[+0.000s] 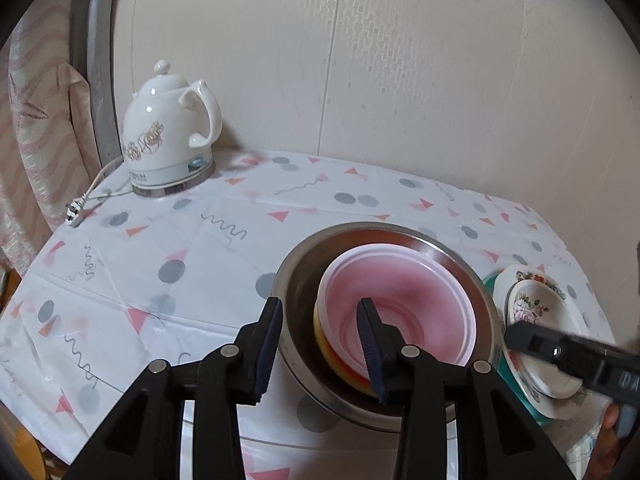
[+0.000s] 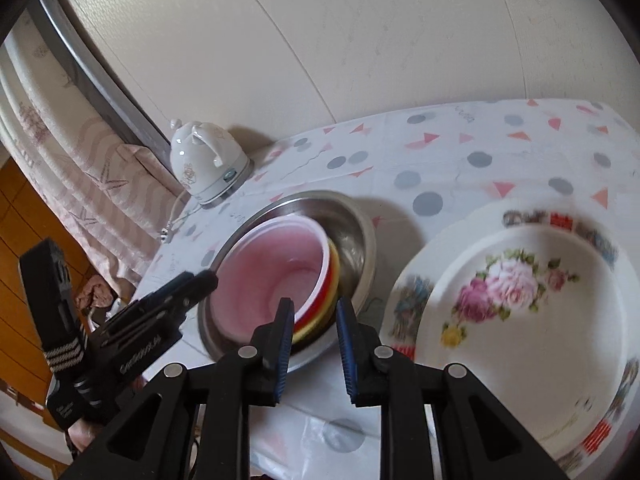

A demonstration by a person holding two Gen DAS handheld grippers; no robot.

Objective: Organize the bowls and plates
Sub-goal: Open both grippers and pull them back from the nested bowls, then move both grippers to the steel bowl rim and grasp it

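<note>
Bowls first: a pink plastic bowl [image 1: 400,304] sits nested on a red and a yellow bowl [image 2: 320,316], the whole stack tilted inside a steel basin [image 1: 384,320] on the patterned tablecloth [image 1: 160,248]. In the left wrist view, the left gripper [image 1: 320,344] hovers at the basin's seven o'clock edge, jaws spread, one finger outside the steel rim and the other dipping over the pink bowl's inside; the rims stand between the pads, with nothing pressed. Over at three o'clock from the basin, a small floral plate [image 1: 532,308] lies on a larger white one, with a green rim peeking out beneath, and the right gripper [image 1: 516,338] reaches in across them.

Switch to the right wrist view: the right gripper [image 2: 312,344] shows its blue pads parted by a narrow gap, nothing pinched, fingertips over the near edge of the basin. The floral plate [image 2: 520,320] fills four o'clock, slightly blurred. The left gripper [image 2: 200,280] pokes in from nine o'clock, its tip at the pink bowl's rim. At eleven o'clock, a white ceramic kettle [image 2: 204,168] stands near the wall, cord [image 2: 176,216] trailing off the table edge beside a pink curtain [image 2: 80,168].
</note>
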